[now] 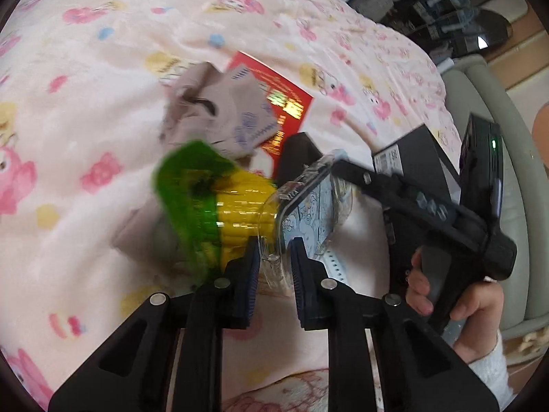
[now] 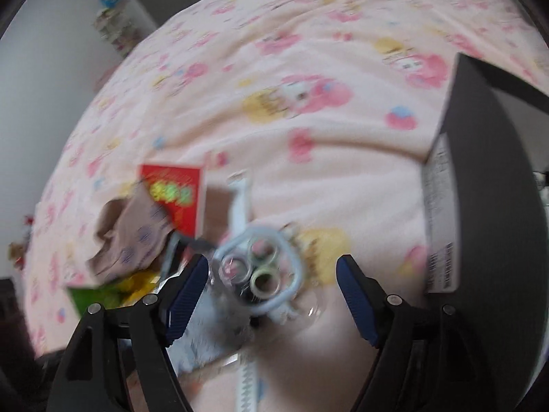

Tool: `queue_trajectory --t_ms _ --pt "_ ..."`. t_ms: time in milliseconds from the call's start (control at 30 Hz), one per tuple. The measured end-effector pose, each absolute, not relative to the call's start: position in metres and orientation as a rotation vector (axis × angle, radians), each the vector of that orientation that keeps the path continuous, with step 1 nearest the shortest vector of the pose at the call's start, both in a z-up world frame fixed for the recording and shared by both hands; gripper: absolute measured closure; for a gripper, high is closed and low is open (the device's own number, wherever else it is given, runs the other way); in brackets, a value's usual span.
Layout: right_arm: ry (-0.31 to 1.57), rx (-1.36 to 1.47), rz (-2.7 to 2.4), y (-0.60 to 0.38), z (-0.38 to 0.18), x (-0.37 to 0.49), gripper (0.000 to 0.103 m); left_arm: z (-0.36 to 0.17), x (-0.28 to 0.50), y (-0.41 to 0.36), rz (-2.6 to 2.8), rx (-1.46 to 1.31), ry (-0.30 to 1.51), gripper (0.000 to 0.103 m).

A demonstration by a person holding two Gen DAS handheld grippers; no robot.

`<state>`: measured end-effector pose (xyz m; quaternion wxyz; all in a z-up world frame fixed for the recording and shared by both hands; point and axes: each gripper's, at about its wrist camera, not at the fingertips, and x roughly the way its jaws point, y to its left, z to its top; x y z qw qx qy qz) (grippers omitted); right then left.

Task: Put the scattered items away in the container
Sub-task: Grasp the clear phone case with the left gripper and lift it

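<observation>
My left gripper (image 1: 274, 267) is shut on a clear plastic pack with a blue cartoon card (image 1: 308, 213), held above the pink bedspread. Beside it lies a yellow and green corn toy (image 1: 219, 206), with a beige cloth (image 1: 219, 110) on a red envelope (image 1: 291, 99) behind. My right gripper (image 2: 272, 295) is open around the clear pack of small tape rolls (image 2: 260, 267) with a pale blue frame. The black box (image 2: 487, 178), the container, stands at the right; it also shows in the left wrist view (image 1: 411, 158). The right view is blurred.
The pink cartoon-print bedspread (image 2: 308, 68) covers the whole bed. The beige cloth (image 2: 130, 240), red envelope (image 2: 178, 195) and corn toy (image 2: 113, 292) lie left of my right gripper. A white strap (image 2: 240, 202) lies beyond it. A grey chair (image 1: 507, 206) stands past the bed edge.
</observation>
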<state>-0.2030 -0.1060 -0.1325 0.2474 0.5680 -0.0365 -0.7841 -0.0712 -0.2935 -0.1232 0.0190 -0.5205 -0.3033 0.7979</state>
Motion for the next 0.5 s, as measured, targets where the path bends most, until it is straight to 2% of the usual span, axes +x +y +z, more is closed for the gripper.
queue_trajectory --t_ms 100,333,433,500 --pt "-0.105 1.568 -1.985 -0.111 -0.137 -0.184 0.028 -0.113 -0.05 -0.305 2.525 -1.56 -0.993 0.088" --pt "0.058 1.409 -1.977 -0.116 -0.125 -0.128 0.028 -0.121 -0.003 -0.334 2.541 -1.608 -1.111 0.085" --pt "0.009 1.364 -1.992 -0.12 -0.122 -0.139 0.028 -0.135 -0.004 -0.338 2.495 -1.647 -1.204 0.075" --pt "-0.069 1.394 -1.897 -0.126 -0.131 -0.149 0.028 -0.138 -0.007 -0.333 2.54 -1.65 -1.178 0.073"
